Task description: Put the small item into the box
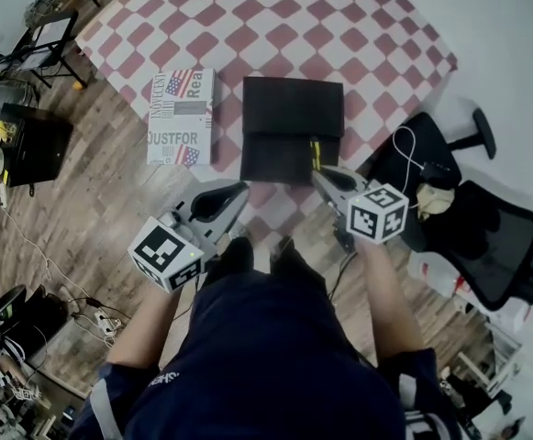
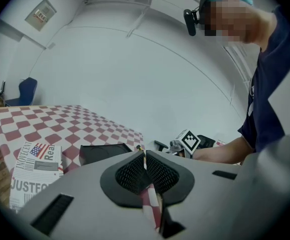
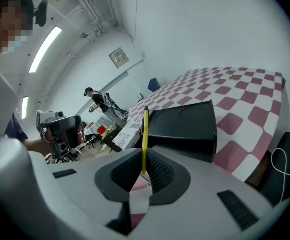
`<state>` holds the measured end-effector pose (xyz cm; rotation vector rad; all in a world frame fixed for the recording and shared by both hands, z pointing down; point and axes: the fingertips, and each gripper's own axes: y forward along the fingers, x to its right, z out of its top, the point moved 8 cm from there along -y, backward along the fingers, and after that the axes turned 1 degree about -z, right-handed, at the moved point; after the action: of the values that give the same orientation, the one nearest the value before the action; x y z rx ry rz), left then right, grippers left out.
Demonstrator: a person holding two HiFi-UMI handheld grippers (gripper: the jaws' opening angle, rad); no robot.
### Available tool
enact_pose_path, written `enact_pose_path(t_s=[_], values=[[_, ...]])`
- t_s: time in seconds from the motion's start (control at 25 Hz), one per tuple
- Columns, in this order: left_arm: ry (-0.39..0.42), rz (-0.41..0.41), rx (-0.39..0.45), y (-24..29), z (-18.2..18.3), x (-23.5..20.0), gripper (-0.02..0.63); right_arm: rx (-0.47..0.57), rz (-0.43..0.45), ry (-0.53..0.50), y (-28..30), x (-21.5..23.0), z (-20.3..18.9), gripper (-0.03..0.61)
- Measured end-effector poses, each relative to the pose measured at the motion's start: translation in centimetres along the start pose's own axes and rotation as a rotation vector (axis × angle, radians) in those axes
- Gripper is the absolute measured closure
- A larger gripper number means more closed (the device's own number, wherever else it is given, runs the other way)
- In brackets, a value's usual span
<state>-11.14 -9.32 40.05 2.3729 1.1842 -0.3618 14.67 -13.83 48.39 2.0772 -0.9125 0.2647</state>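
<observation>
Two grippers: right gripper [image 1: 321, 166] pinching a thin yellow stick [image 3: 145, 134], left gripper [image 2: 145, 156] closed on nothing. At 12 o'clock, just beyond, the black box [image 1: 292, 108]. Might slip out or knock its edge if tilted.

My head view looks steeply down from above onto the table [image 1: 275, 26] edge. My 2 gripper views sit low, close behind their own jaws, facing across the table. All 3 share the box [image 1: 292, 126]. Left view catches my right gripper [image 2: 167, 145], right view my left gripper [image 3: 70, 126].
</observation>
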Motion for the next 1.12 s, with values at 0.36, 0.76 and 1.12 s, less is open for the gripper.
enact_pose_path(t_s=[0.36,0.76,1.12], values=[[-0.056,0.062,0.013,1.5,-0.8,-1.5,0.572,-0.306,0.058,-0.042,5.8,2.9,-1.5,0.541],[-0.112,0.046,0.036,0.8,-2.0,-3.0,0.572,-0.545,-0.062,-0.067,10.4,3.8,-1.6,0.541],[-0.136,0.018,0.051,-1.1,-2.6,-5.0,0.572,-0.615,-0.164,-0.001,12.6,4.9,-2.1,0.541]])
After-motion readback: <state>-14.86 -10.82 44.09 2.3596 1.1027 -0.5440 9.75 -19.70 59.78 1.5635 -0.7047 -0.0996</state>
